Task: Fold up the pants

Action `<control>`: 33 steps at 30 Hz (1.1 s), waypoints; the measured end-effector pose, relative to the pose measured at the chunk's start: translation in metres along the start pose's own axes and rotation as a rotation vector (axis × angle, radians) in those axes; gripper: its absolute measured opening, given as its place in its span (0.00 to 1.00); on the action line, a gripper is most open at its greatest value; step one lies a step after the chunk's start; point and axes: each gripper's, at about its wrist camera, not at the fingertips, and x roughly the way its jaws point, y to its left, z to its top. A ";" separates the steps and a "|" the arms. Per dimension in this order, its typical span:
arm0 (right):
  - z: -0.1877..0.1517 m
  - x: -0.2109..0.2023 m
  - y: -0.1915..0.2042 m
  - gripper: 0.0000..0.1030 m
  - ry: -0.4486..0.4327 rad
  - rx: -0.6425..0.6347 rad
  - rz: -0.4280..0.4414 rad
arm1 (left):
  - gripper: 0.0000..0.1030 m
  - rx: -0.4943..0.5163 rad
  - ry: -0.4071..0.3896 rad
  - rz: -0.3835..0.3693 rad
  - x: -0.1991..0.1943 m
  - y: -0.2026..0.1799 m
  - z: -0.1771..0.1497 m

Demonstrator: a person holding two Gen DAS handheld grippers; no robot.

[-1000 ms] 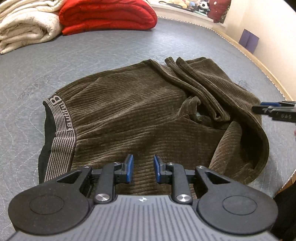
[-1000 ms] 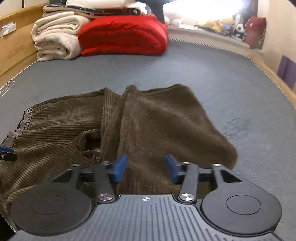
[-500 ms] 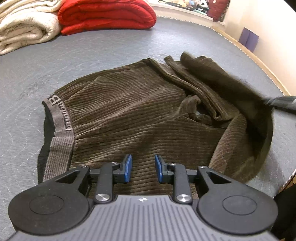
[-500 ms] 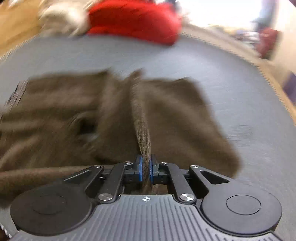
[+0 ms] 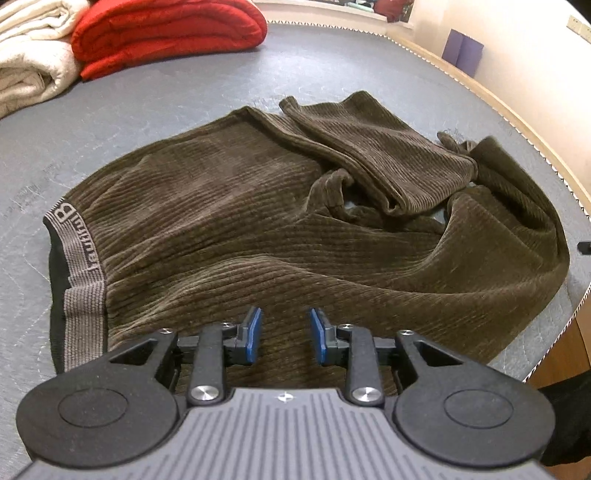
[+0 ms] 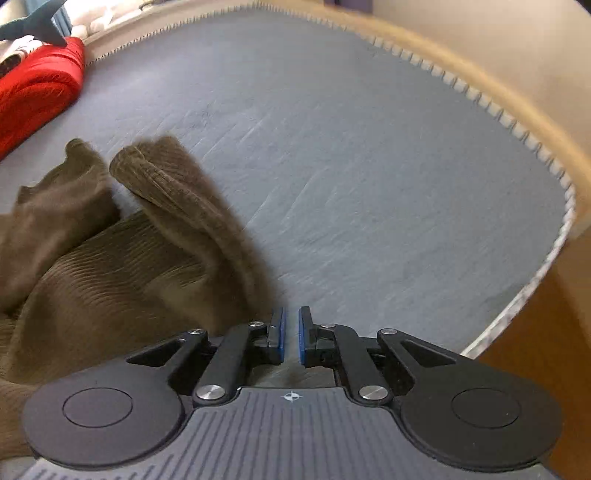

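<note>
The left hand-held gripper point(image 5: 283, 334) is at the near edge of the brown pants point(image 5: 258, 229). Its blue pads point(image 5: 254, 334) are apart and opening wider. Brown cloth lies under the gap, but the pads do not pinch it.

The right hand-held gripper point(image 6: 290, 334) has its blue pads point(image 6: 277, 334) almost together, with a thin slit left. In that slit you see only grey cover. A fuzzy fold of the pants point(image 6: 110, 258) sits just beside its left pad. I cannot tell if any cloth is caught lower down.

The pants lie spread on a bed with a grey quilted cover point(image 5: 184, 99). The grey waistband point(image 5: 79, 266) with letters on it is at the left side. The legs are bunched and twisted over to the right, close to the edge of the bed. One leg end point(image 6: 147, 162) sticks up in a blurry hump.

Farther back, a folded red blanket point(image 5: 166, 33) and a cream blanket point(image 5: 29, 62) sit side by side on the bed. A purple thing point(image 5: 461, 51) leans by the wall.
</note>
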 end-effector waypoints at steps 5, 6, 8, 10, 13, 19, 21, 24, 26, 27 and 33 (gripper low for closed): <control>0.009 -0.012 -0.009 0.51 -0.178 0.049 0.067 | 0.35 0.022 0.010 -0.001 0.009 -0.010 0.003; 0.011 -0.010 -0.003 0.51 -0.205 0.031 0.080 | 0.35 0.023 0.014 0.000 0.011 -0.011 0.004; 0.015 -0.005 0.008 0.51 -0.221 -0.013 0.114 | 0.35 0.020 0.022 0.002 0.015 -0.012 0.005; 0.021 0.007 0.027 0.51 -0.229 -0.090 0.138 | 0.35 0.013 0.028 0.004 0.017 -0.010 0.005; 0.028 0.027 0.061 0.51 -0.240 -0.222 0.124 | 0.35 0.000 0.033 0.007 0.019 -0.008 0.005; 0.044 0.058 0.101 0.56 -0.254 -0.328 0.137 | 0.35 -0.012 0.043 0.021 0.023 -0.002 0.005; 0.048 0.066 0.112 0.56 -0.251 -0.355 0.137 | 0.35 -0.021 0.044 0.021 0.025 0.001 0.007; 0.056 0.075 0.123 0.35 -0.235 -0.383 0.130 | 0.35 -0.024 0.042 0.022 0.028 0.003 0.011; 0.062 0.075 0.121 0.11 -0.232 -0.366 0.147 | 0.35 -0.027 0.043 0.023 0.030 0.004 0.013; 0.064 0.068 0.115 0.09 -0.256 -0.339 0.152 | 0.35 -0.029 0.043 0.024 0.032 0.005 0.014; 0.075 0.008 0.003 0.07 -0.544 0.238 -0.062 | 0.35 -0.012 0.039 -0.001 0.033 -0.003 0.015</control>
